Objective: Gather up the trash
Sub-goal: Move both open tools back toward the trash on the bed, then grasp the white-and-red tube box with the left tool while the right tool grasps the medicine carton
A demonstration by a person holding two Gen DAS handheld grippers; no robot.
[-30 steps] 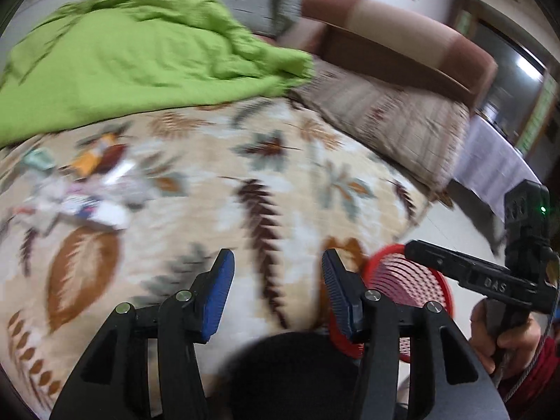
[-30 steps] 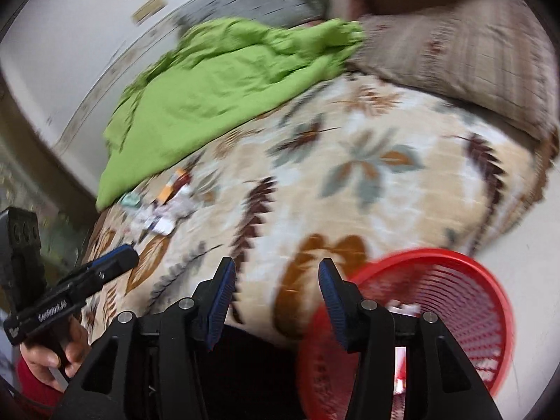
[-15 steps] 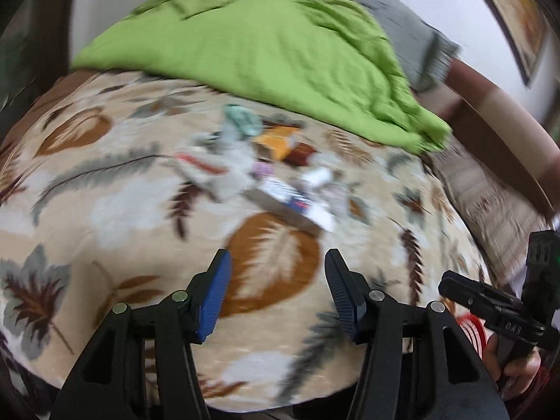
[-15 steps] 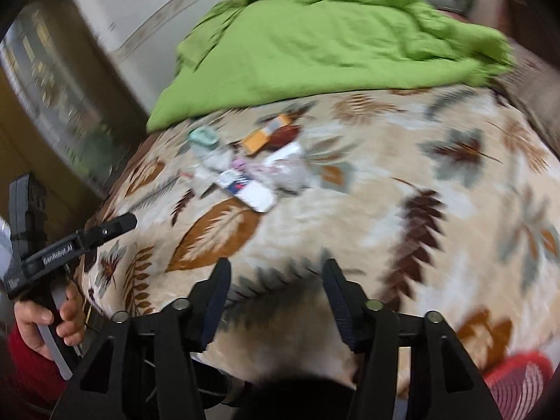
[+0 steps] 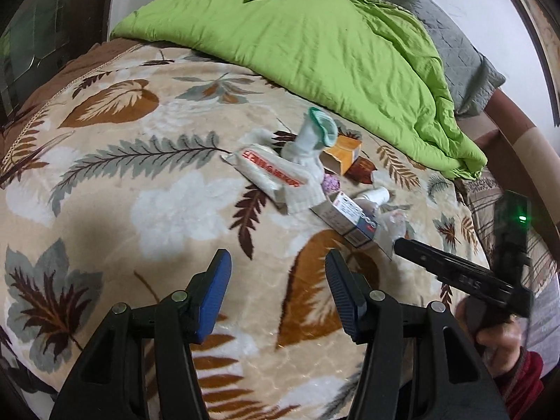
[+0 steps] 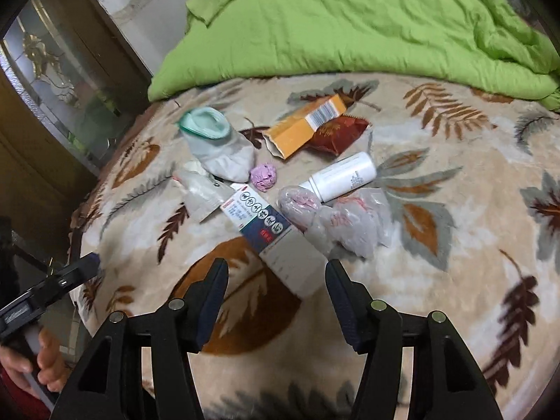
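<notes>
My left gripper [image 5: 278, 276] and right gripper [image 6: 276, 281] both hang spread wide and empty above the blanket [image 6: 437, 273]. The trash lies in a heap ahead: blue box [image 6: 269, 231] nearest my right fingers, white bottle [image 6: 341, 176], orange carton [image 6: 306, 126], sock [image 6: 217, 147], pink wad [image 6: 263, 176], and what look like crumpled plastic bags [image 6: 350, 225].

Plush bed blanket [image 6: 437, 280]: beige, brown and grey leaf print
Rumpled quilt [image 6: 350, 24]: lime green
Open cardboard carton [image 6: 304, 126]: orange, white barcode panel
Crumpled paper ball [image 6: 263, 176]: lilac
Plastic bottle [image 6: 341, 176]: white
Flat medicine box [image 6: 266, 231]: white, navy, red mark
Snack wrapper [image 6: 336, 133]: dark red
</notes>
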